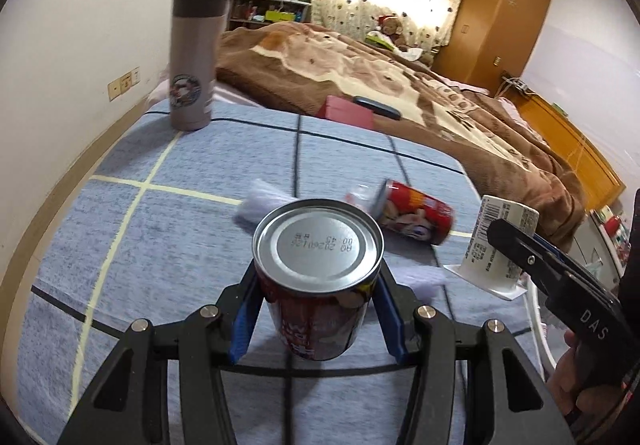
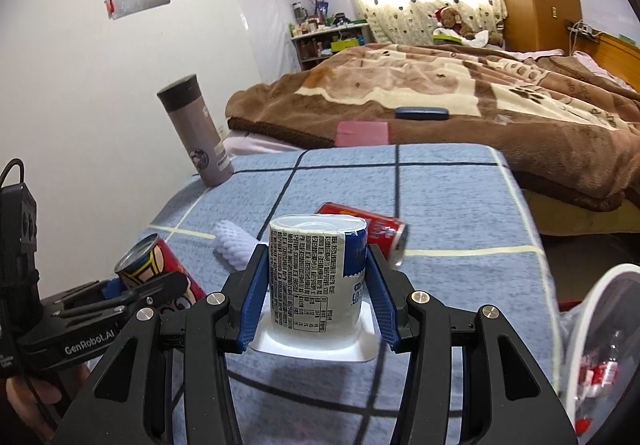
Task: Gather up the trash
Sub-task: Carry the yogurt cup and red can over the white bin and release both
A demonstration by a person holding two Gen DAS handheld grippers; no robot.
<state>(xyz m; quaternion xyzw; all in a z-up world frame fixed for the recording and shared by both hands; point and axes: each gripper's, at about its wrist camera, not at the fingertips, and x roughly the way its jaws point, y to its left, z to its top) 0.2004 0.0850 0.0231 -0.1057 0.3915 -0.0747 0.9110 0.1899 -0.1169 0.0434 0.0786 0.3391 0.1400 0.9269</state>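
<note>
1. right now the left gripper (image 1: 316,309) has its blue pads pressed on both sides of a red can (image 1: 316,285), held bottom end up with its silver base facing the camera, above the blue checked cloth (image 1: 120,245).
2. likewise the right gripper (image 2: 316,297) is part closed on a white yogurt cup (image 2: 316,281), upside down with its wide rim at the bottom, a pad against each side.
3. a second red can (image 2: 368,233) lies on its side on the cloth, just beyond the two held containers; what is inside any of them cannot be seen.
4. a white foam net sleeve (image 2: 236,249) lies on the cloth beside that can.
5. a grey thermos (image 1: 196,57) stands upright with its lid on at the far left corner of the cloth, well apart from the rest.
6. at the right edge of the right wrist view, a white-rimmed bin (image 2: 592,309) with a clear liner holds a plastic bottle with a red label (image 2: 604,369).
</note>
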